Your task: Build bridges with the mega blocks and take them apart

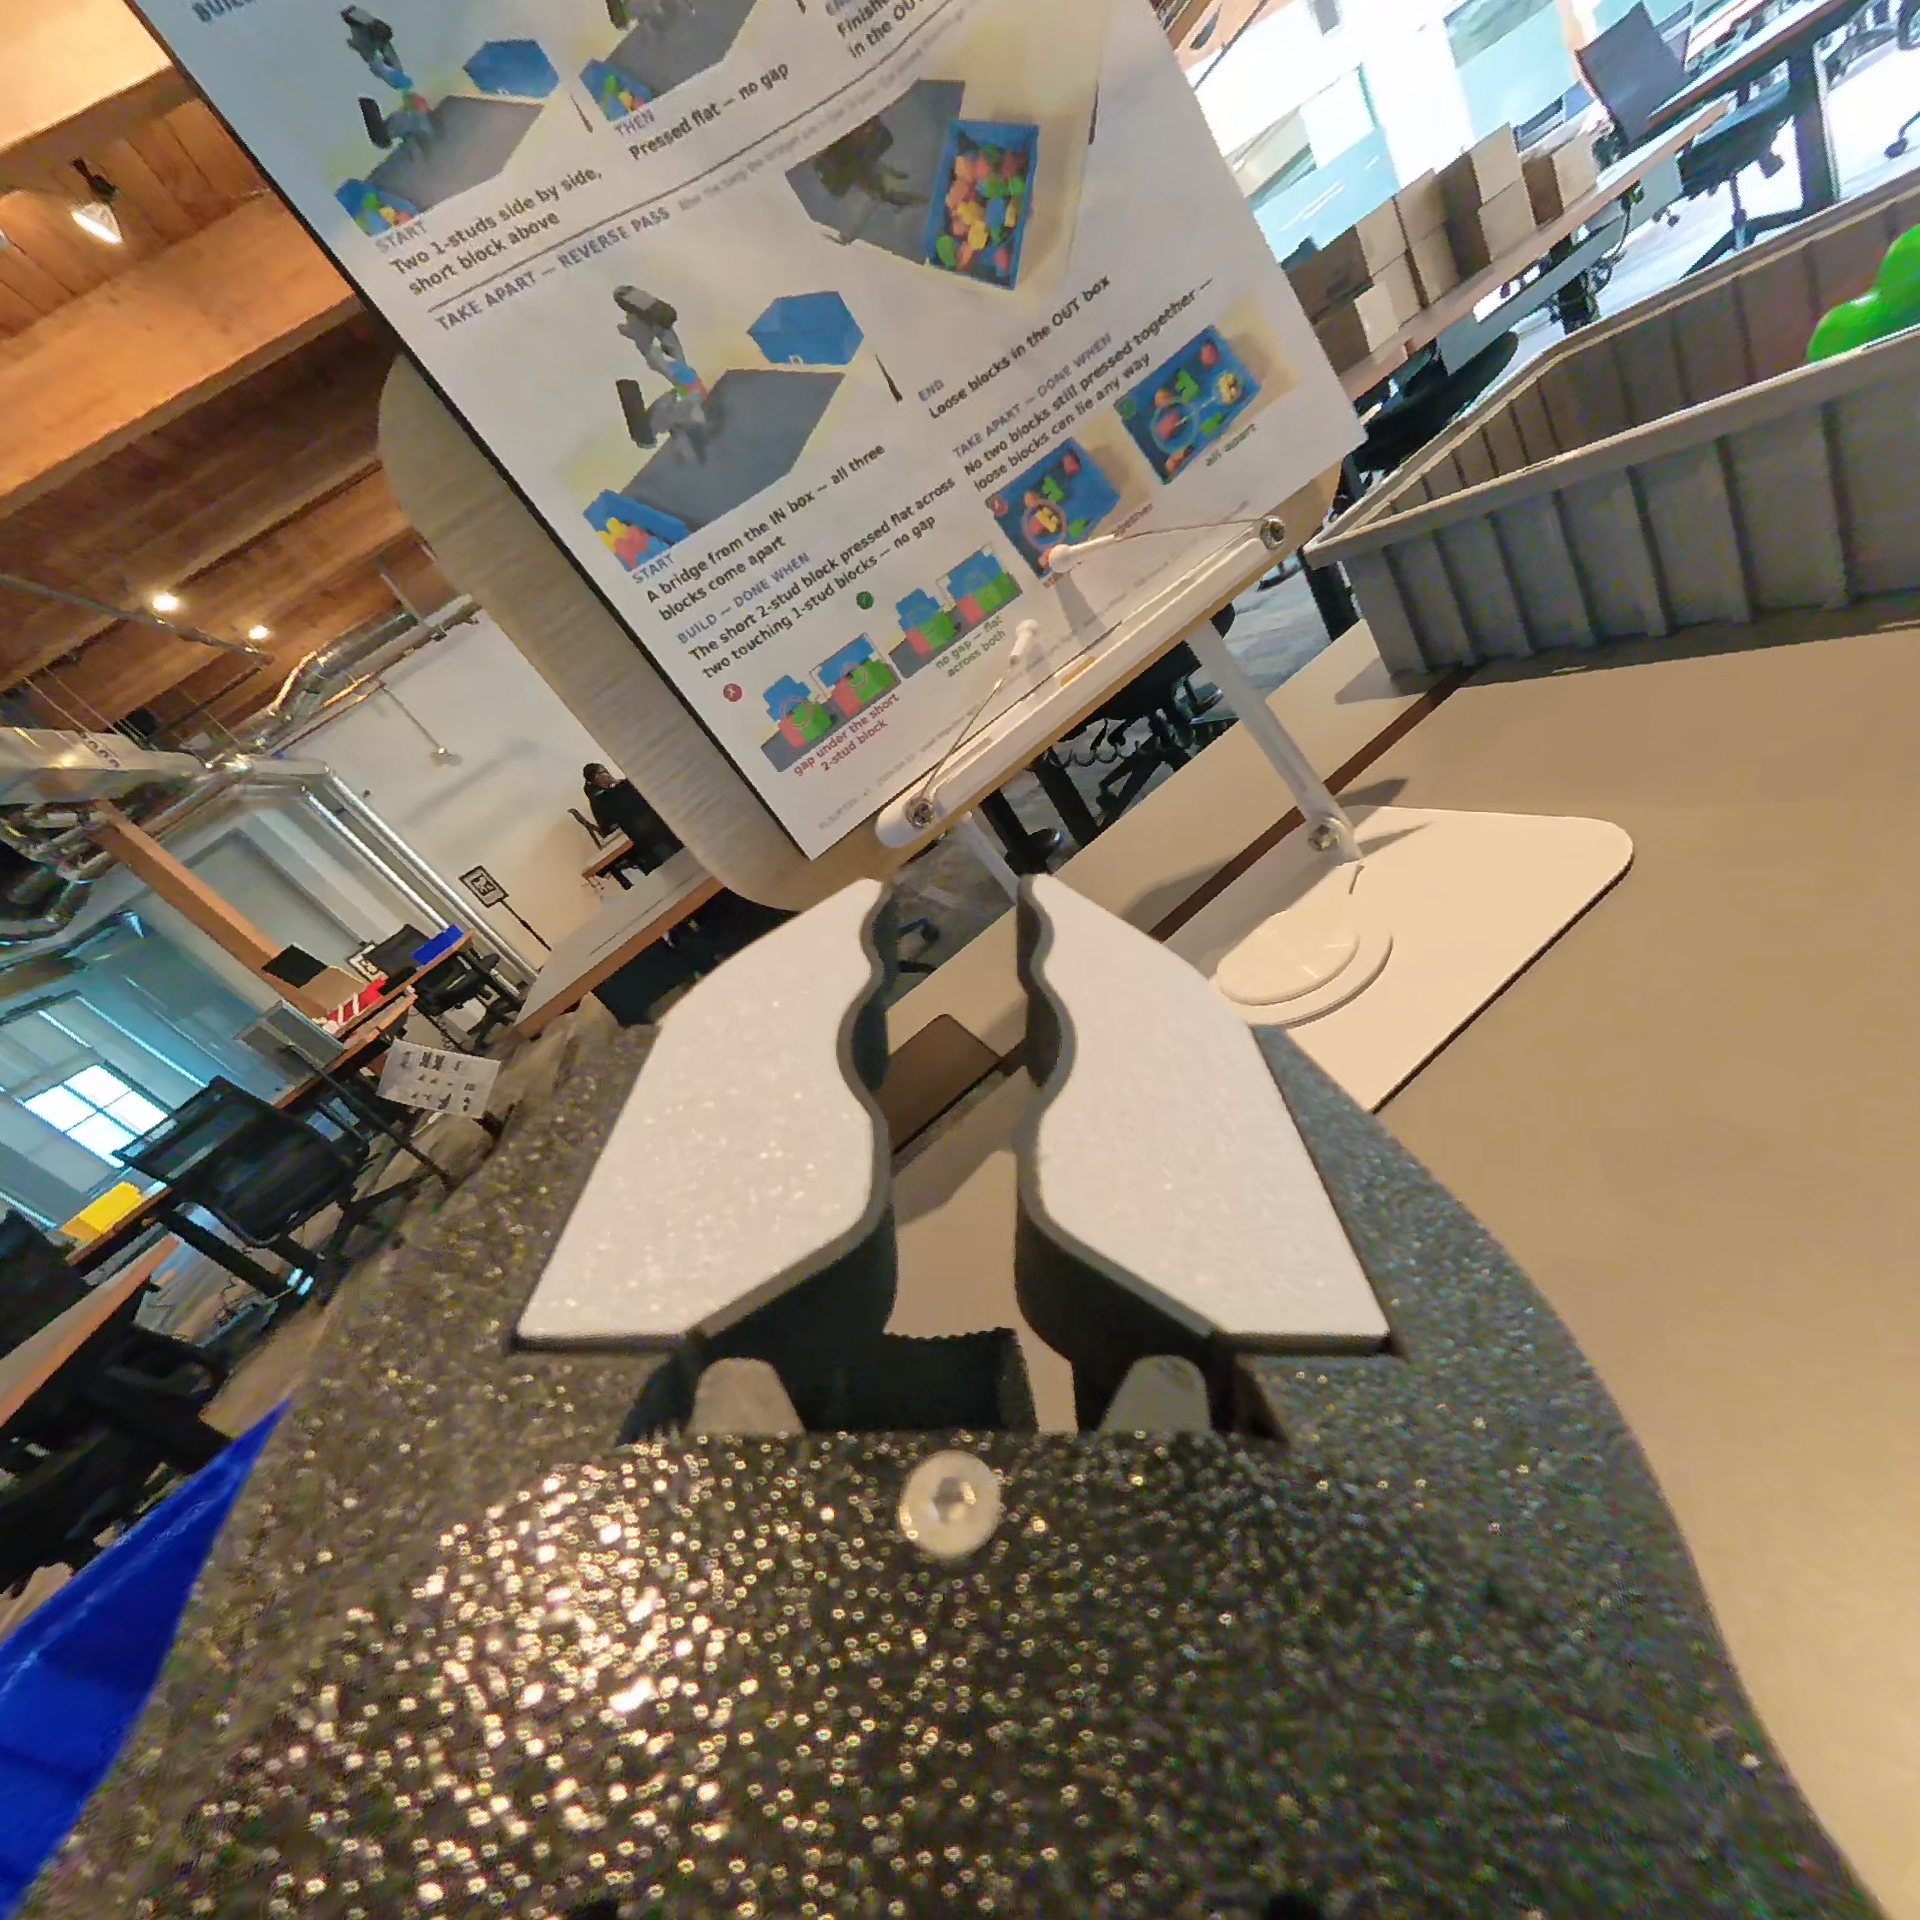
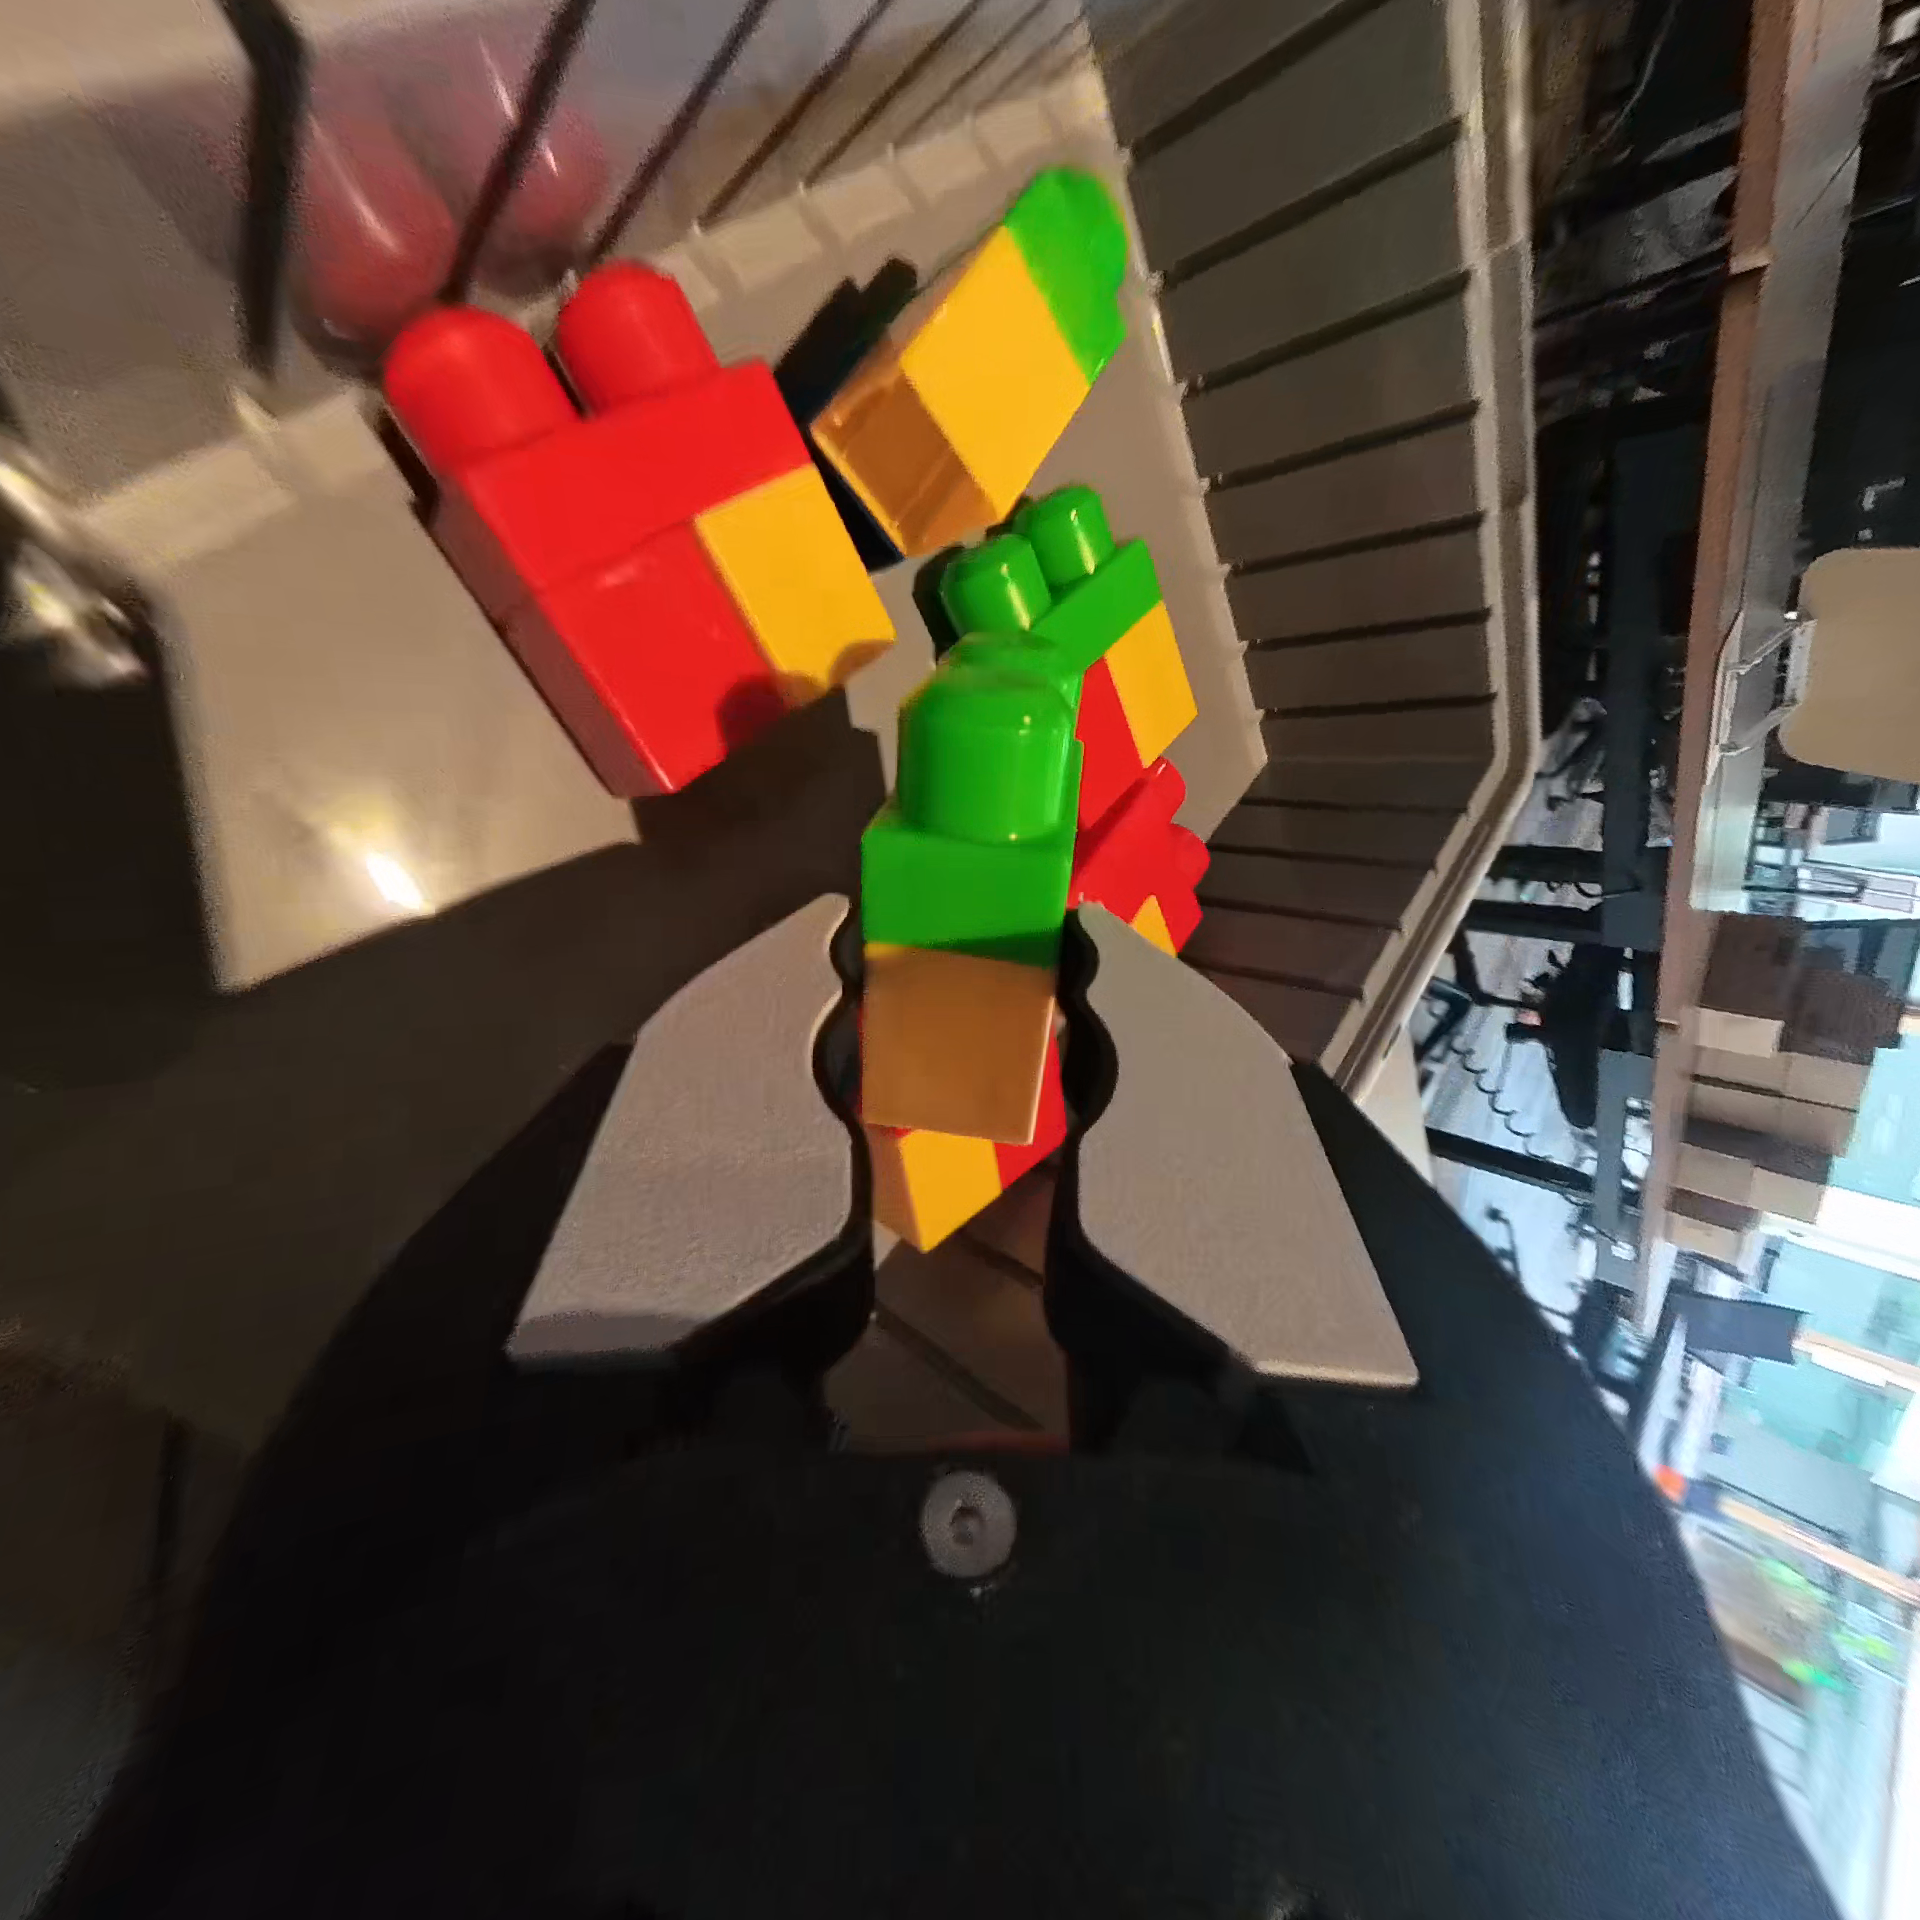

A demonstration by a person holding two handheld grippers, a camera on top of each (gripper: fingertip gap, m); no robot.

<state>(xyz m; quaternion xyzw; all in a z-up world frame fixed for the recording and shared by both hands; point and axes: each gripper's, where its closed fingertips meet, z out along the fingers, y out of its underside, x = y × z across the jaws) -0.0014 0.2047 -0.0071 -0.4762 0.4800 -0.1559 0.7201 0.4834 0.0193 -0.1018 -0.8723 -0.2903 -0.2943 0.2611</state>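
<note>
Right hand-held gripper (image 2: 961,940) clenched on a bridge (image 2: 961,1029): green top w/ stud, yellow + red blocks under it, held over the grey bin (image 2: 1340,582). Farther in the bin: red/yellow bridge (image 2: 644,540), yellow/green one (image 2: 977,374), another green-topped (image 2: 1081,613). Left hand-held gripper (image 1: 951,914) released, holding nothing, above the bench (image 1: 1662,1091); instruction sheet (image 1: 790,364) on white stand (image 1: 1455,873) beyond, office desks behind.
</note>
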